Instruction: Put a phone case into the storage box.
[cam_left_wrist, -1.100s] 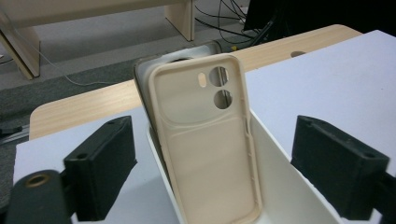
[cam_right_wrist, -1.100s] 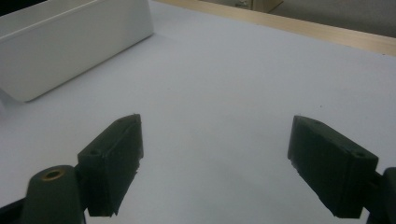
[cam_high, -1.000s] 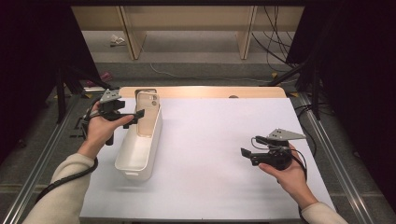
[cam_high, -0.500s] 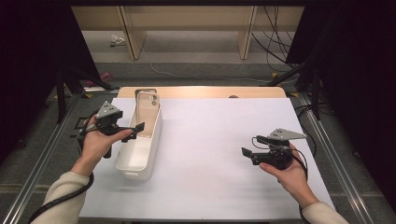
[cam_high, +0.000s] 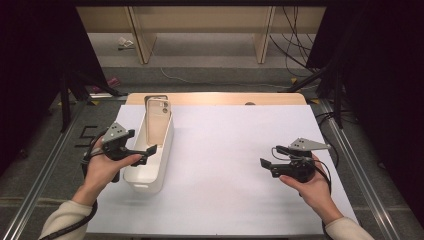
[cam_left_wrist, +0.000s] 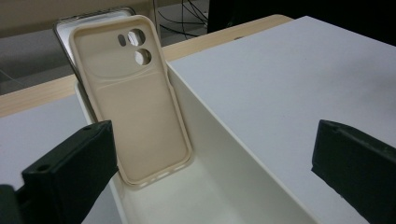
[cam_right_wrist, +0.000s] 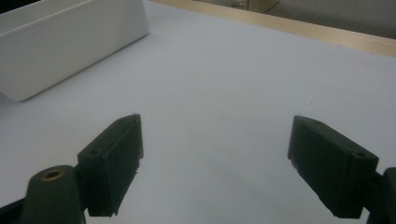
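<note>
A: Where's the case (cam_left_wrist: 133, 98)?
B: Leaning upright in the bin's (cam_high: 162, 150) far end. Left tongs (cam_high: 142, 151) spread, empty, beside it; right tongs (cam_high: 268, 165) spread, idle.
A: Next?
B: Probably reach in, pinch its edge.

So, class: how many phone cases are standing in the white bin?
2. A beige case leans upright against the bin's far end; a second, silver-edged case stands right behind it, mostly covered. More could be hidden behind them.
</note>
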